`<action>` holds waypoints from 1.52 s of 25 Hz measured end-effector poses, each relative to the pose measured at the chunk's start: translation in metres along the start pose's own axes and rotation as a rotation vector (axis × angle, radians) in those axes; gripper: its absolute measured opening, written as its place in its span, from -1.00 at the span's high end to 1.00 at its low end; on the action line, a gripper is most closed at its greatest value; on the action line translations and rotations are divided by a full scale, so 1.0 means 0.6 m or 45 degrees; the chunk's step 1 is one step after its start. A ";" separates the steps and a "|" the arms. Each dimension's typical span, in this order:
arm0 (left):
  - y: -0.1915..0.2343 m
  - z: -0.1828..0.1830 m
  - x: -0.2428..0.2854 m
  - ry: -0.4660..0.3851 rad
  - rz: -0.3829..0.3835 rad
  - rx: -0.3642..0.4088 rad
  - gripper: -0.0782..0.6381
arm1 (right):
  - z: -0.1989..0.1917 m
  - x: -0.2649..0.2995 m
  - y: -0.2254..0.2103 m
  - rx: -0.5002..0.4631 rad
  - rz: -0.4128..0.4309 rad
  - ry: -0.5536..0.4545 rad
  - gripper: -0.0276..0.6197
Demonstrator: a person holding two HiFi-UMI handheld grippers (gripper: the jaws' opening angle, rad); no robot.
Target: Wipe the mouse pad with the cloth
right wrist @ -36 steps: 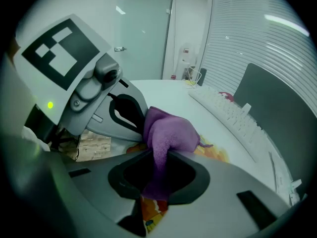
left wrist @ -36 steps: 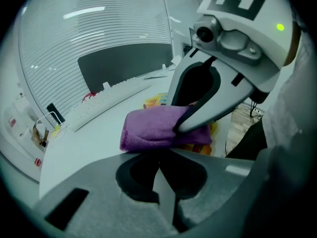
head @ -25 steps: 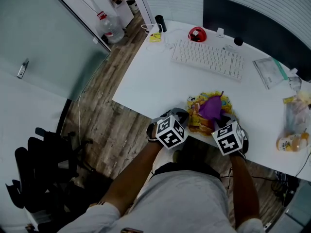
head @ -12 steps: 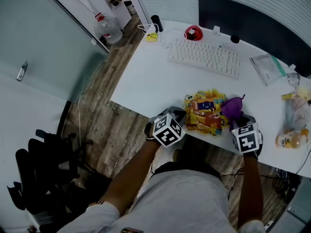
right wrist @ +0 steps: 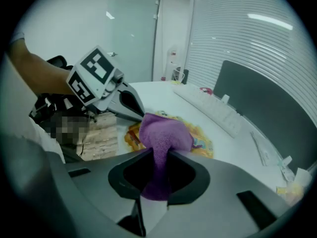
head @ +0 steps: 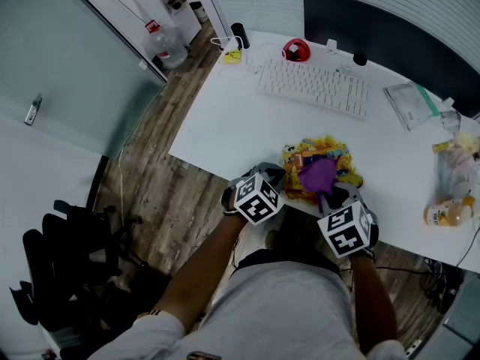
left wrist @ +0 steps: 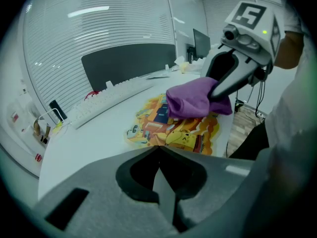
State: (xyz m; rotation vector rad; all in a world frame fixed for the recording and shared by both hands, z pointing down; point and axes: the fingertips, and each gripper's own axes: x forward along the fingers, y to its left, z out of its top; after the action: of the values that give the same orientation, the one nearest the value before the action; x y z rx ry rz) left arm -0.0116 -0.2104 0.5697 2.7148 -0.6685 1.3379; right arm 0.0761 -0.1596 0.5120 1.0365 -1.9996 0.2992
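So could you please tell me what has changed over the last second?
The right gripper, shut on the purple cloth, swept it to the right edge of the mouse pad and back left to its middle. The left gripper, shut, stayed at the pad's near-left corner; the pad stayed put.

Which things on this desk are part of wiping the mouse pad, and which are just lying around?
In the job: purple cloth, clamped in the right gripper; mouse pad beneath it.

Lying about: keyboard, monitor, red object, clear plastic bag, orange bottle.
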 end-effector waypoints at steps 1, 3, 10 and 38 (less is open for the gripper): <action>0.000 0.000 0.000 0.001 -0.001 0.000 0.74 | 0.007 0.007 0.020 -0.031 0.029 0.000 0.70; -0.001 0.000 0.000 0.002 0.000 0.000 0.74 | 0.018 0.020 0.056 -0.090 0.080 0.008 0.70; -0.001 0.000 -0.001 0.001 0.000 0.002 0.74 | 0.007 0.046 0.094 -0.233 0.109 0.081 0.70; 0.001 0.002 -0.001 0.028 -0.007 0.027 0.74 | -0.127 -0.041 -0.101 0.067 -0.154 0.167 0.70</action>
State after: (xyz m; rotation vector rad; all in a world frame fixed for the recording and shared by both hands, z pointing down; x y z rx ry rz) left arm -0.0112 -0.2108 0.5688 2.7117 -0.6482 1.3800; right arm 0.1734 -0.1428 0.5309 1.1368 -1.8129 0.3472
